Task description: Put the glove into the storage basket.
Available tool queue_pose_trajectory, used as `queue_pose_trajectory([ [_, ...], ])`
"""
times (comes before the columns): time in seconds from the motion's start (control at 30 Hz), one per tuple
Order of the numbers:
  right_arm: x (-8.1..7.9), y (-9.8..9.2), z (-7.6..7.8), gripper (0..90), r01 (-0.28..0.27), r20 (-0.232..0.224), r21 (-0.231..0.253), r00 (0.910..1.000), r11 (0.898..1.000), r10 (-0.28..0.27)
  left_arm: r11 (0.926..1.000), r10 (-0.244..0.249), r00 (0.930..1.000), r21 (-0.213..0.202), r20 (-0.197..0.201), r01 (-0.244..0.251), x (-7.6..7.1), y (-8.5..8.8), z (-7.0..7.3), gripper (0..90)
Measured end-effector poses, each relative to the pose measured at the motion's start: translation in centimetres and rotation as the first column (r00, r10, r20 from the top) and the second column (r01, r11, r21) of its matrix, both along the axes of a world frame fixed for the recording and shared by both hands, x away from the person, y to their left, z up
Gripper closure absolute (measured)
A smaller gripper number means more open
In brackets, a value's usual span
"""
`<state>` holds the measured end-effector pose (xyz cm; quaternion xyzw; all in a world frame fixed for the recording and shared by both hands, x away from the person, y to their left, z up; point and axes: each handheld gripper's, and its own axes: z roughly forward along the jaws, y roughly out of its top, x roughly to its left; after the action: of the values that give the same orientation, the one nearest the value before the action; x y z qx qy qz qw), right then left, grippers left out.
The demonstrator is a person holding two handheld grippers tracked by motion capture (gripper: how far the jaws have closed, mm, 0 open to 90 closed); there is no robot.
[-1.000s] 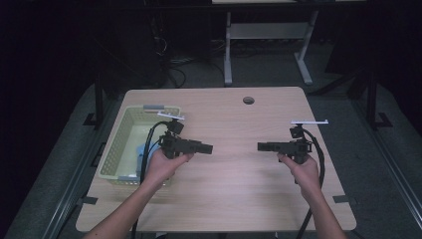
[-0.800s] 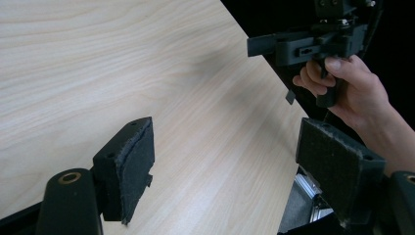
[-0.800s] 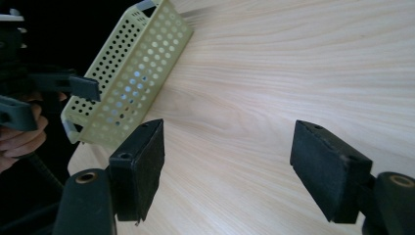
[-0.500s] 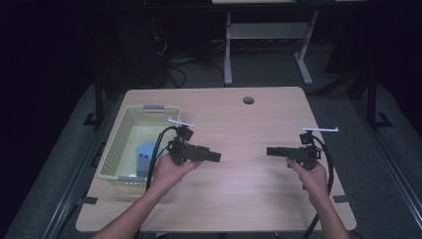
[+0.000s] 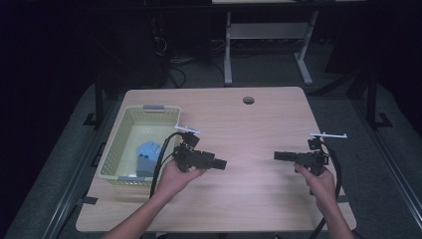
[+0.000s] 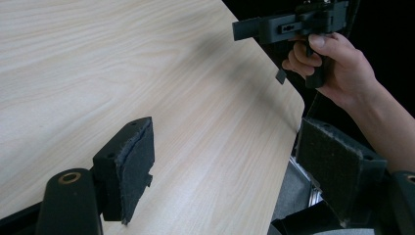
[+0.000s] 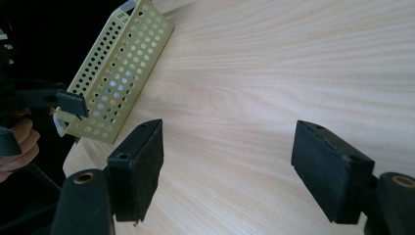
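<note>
A person holds a black gripper in each hand above a light wooden table (image 5: 234,124). My left gripper (image 5: 221,164) hovers beside the basket, pointing right; in the left gripper view (image 6: 230,166) its jaws stand wide apart with only tabletop between them. My right gripper (image 5: 276,156) is over the table's right part, pointing left; its own view (image 7: 227,161) shows jaws spread and empty. Each gripper faces the other: the right one (image 6: 288,27) appears far off in the left gripper view, the left one (image 7: 71,103) at the edge of the right gripper view.
A pale yellow-green perforated basket (image 5: 122,144) sits at the table's left edge, with a blue object (image 5: 147,152) inside; it also shows as the basket (image 7: 117,68) in the right gripper view. A round cable hole (image 5: 248,100) is near the far edge. Dark floor and a desk frame lie beyond.
Both hands have drifted rightward and slightly toward the person over the last second. Jaws of both grippers stay apart and empty.
</note>
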<state>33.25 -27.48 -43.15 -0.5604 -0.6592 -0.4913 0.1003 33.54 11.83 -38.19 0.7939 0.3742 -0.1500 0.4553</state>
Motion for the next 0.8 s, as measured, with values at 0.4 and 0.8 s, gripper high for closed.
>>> queue_pose_trajectory([
  [0.4,-1.8,-1.8,-2.0,27.3,0.019,-0.009,0.012,0.9998,1.000,-0.018,0.9990,-0.045,0.9989,0.000,-0.010,0.045,-1.8,-1.1,-2.1,21.5],
  [0.8,-3.0,-1.9,-2.3,26.7,0.000,0.013,-0.001,0.9999,1.000,0.000,0.9969,-0.077,0.9970,-0.014,0.009,0.078,-3.5,-1.7,-3.5,21.5],
])
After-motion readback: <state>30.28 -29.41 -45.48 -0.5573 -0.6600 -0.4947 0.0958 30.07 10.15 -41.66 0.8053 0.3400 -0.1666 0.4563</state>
